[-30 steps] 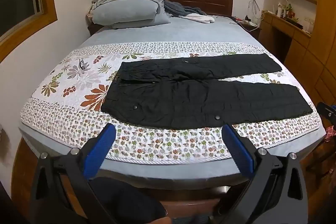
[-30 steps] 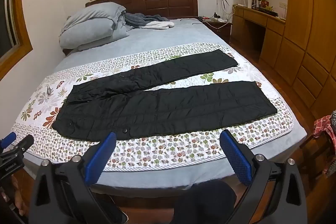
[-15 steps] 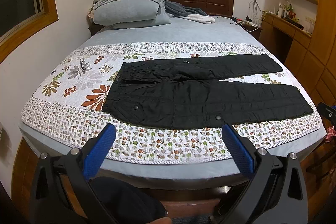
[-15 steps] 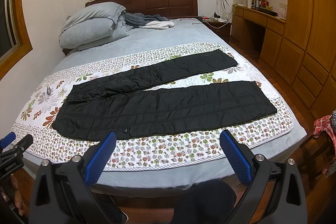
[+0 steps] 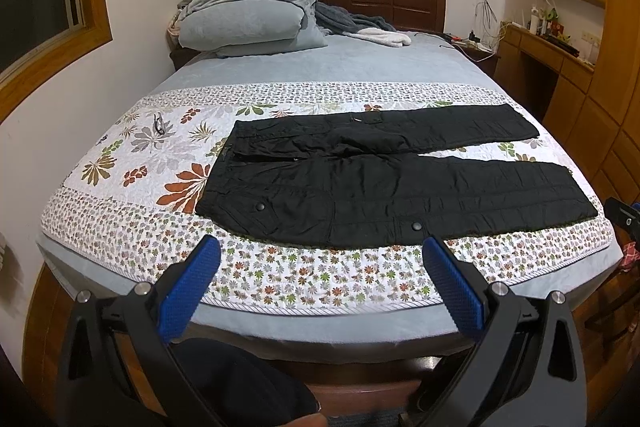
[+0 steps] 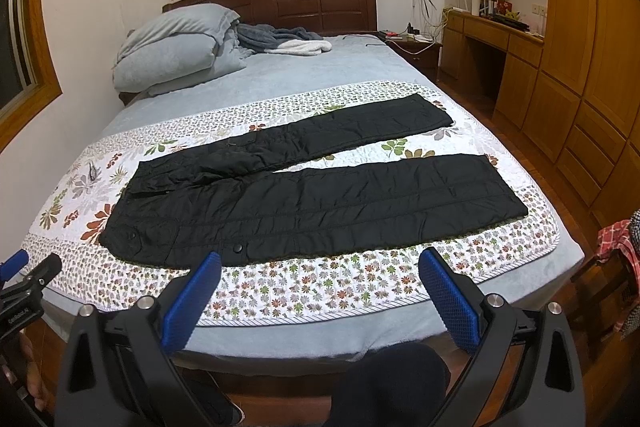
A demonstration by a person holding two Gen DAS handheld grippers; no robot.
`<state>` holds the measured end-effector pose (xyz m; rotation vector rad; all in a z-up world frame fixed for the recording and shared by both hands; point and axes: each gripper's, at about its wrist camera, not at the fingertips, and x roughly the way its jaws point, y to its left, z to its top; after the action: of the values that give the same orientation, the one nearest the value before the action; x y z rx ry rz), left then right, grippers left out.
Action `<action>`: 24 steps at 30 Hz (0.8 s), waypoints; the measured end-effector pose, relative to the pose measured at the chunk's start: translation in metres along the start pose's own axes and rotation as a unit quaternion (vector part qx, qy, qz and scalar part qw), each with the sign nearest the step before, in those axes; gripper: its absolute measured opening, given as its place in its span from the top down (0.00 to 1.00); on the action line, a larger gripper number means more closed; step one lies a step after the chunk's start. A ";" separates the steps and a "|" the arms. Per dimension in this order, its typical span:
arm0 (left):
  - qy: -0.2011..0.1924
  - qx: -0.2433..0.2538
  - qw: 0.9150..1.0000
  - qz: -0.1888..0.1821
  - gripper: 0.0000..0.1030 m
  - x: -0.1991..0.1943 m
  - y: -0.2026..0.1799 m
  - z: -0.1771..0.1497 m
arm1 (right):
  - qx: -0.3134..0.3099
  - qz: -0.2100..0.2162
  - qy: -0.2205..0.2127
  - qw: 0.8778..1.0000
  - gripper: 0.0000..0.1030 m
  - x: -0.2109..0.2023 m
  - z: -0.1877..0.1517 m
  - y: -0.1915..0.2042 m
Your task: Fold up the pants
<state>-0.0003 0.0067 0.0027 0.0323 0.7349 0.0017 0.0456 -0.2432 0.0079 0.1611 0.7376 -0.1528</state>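
Black pants (image 5: 384, 183) flat on quilt (image 5: 304, 275), beyond both grippers' wide-spread, empty jaws

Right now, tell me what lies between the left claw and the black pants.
Only a strip of floral quilt: the left wrist view shows nothing else between the open left claw and the near edge of the black pants.

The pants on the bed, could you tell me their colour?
Black pants, clearest in the right wrist view.
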 end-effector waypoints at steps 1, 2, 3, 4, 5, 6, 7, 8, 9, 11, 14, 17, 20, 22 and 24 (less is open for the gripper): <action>-0.001 0.000 1.000 0.000 0.02 0.000 0.000 0.000 | 0.000 0.000 0.000 1.000 0.03 0.000 0.000 0.000; -0.001 0.000 1.000 0.001 0.02 0.000 0.000 0.000 | 0.000 -0.001 -0.001 1.000 0.03 0.000 0.000 0.000; 0.000 0.001 1.000 0.002 0.02 0.000 0.001 0.000 | 0.001 -0.001 0.000 1.000 0.03 0.001 0.000 0.000; 0.000 0.001 1.000 0.002 0.02 0.000 -0.001 0.000 | 0.001 0.000 0.001 1.000 0.03 0.001 0.000 0.000; 0.000 0.000 1.000 0.001 0.02 0.000 -0.001 0.001 | 0.001 -0.001 0.002 1.000 0.03 0.002 0.000 0.000; -0.001 0.000 1.000 0.001 0.02 0.000 -0.001 0.001 | 0.000 -0.001 0.002 1.000 0.03 0.001 0.000 0.000; -0.001 0.000 1.000 0.002 0.02 0.000 -0.001 0.001 | -0.001 -0.001 0.001 1.000 0.03 0.000 0.001 0.000; -0.001 0.001 1.000 0.002 0.02 0.000 -0.002 0.001 | -0.001 -0.001 0.000 1.000 0.03 -0.001 0.001 0.000; -0.001 0.001 1.000 0.002 0.02 0.000 -0.003 0.001 | -0.001 -0.001 0.000 1.000 0.03 -0.001 0.001 0.000; 0.000 0.001 1.000 0.002 0.02 0.000 -0.003 0.001 | 0.001 -0.001 -0.001 1.000 0.03 -0.001 0.001 0.000; 0.000 0.001 1.000 0.002 0.02 0.001 -0.004 0.001 | 0.001 -0.001 0.000 1.000 0.03 0.000 0.001 -0.001; 0.000 0.002 1.000 0.003 0.02 0.002 -0.004 0.001 | 0.001 -0.001 0.001 1.000 0.03 0.000 0.001 -0.001; 0.000 0.002 1.000 0.003 0.02 0.002 -0.004 0.002 | 0.001 -0.001 0.000 1.000 0.03 0.000 0.001 -0.001; 0.000 0.003 1.000 0.002 0.02 0.002 -0.004 0.002 | 0.001 -0.001 -0.001 1.000 0.03 0.000 0.001 -0.001; 0.001 0.004 1.000 0.002 0.02 0.003 -0.005 0.003 | 0.001 -0.001 -0.001 1.000 0.03 0.000 0.001 -0.001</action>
<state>0.0040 0.0017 0.0026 0.0423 0.7371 0.0028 0.0457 -0.2443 0.0085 0.1629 0.7366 -0.1561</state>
